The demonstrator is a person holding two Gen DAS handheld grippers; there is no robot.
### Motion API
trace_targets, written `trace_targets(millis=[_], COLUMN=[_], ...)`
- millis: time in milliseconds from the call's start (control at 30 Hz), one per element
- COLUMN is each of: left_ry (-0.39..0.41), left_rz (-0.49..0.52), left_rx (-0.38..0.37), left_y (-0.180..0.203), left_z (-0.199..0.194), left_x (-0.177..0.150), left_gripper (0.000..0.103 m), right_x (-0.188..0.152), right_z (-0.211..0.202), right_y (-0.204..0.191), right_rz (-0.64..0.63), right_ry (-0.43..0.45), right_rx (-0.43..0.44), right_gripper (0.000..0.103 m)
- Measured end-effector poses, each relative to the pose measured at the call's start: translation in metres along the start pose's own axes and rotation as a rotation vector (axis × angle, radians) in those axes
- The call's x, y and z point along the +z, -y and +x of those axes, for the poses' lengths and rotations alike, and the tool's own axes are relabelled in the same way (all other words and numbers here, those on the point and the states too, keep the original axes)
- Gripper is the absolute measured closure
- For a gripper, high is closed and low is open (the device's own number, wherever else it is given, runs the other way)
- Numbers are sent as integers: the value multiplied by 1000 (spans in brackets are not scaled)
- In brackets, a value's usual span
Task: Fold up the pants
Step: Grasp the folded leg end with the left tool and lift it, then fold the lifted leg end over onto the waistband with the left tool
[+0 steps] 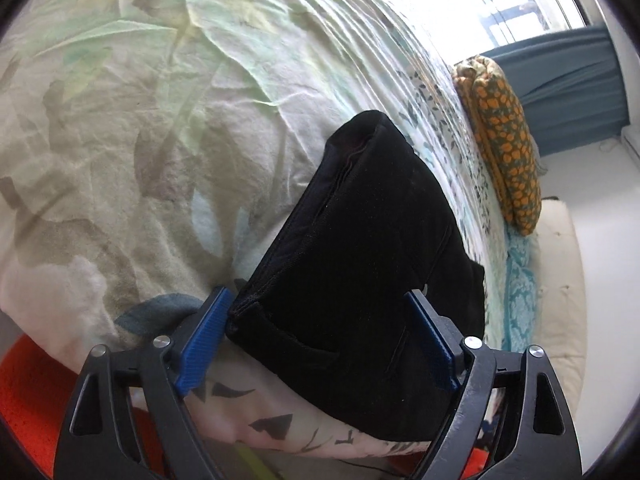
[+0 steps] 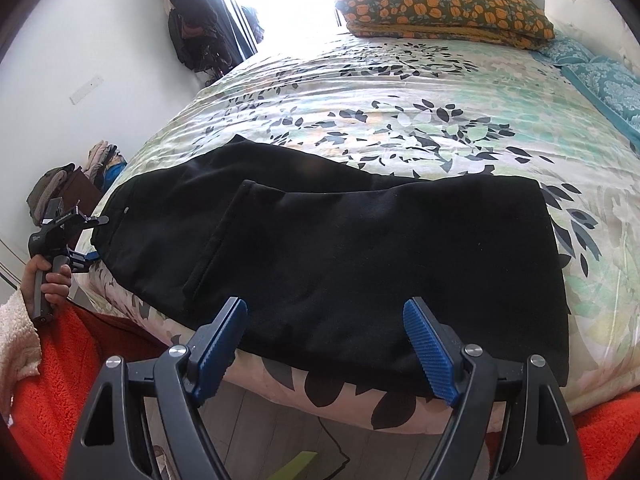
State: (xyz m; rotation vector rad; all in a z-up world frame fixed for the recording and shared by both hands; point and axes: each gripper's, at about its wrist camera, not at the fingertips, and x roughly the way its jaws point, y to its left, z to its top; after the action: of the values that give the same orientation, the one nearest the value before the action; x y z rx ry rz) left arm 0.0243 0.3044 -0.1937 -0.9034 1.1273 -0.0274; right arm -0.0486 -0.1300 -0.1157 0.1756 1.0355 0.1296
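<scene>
While the left wrist camera looks along its tongs (image 1: 318, 322), the two blue-padded fingers (image 1: 204, 344) stand wide apart, one on each side of the near end of the black pants (image 1: 360, 280), gripping nothing. The pants lie folded on a leaf-print duvet (image 1: 140, 140) at the bed's edge, stacked layers showing along their left side. Farther up the bed rests an orange-flowered pillow (image 1: 504, 140), with a blue curtain (image 1: 568, 84) beside a bright window beyond it.

From the right wrist camera, the right tongs (image 2: 324, 332) also stand apart and hold nothing, hovering over the near edge of the pants (image 2: 360, 248). The pants stretch sideways across the foot of the duvet (image 2: 400, 92), one section folded over another. At far left, the left tongs (image 2: 86, 256) sit beside the pants' end, held by a hand (image 2: 44, 280). Orange fleece (image 2: 52, 380) fills the lower corners. The orange-flowered pillow (image 2: 448, 10) lies at the head of the bed, and dark clothing (image 2: 192, 20) hangs on the wall.
</scene>
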Motion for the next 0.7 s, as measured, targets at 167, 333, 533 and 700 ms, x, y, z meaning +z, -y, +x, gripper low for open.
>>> trace_targets(millis=[167,333,533,700], left_ry=[43,116,154,198], left_rz=[-50,2,122,443], left_rx=[13,-27,-152,-52], left_y=[0,30,95,180], left_z=[-7,-33,-66,-68], left_x=[-5,-17,-39,-101], left_gripper=[83,86,86,86], right_x=[0,-1,3,21], right_z=[-3,-8,-10,-9], right_y=[1,7,14,10], right_rz=[12,29,65,174], right_ry=[4,15,34,-5], right_rx=[2,-3,-2,118], right_gripper=[22,22,22,22])
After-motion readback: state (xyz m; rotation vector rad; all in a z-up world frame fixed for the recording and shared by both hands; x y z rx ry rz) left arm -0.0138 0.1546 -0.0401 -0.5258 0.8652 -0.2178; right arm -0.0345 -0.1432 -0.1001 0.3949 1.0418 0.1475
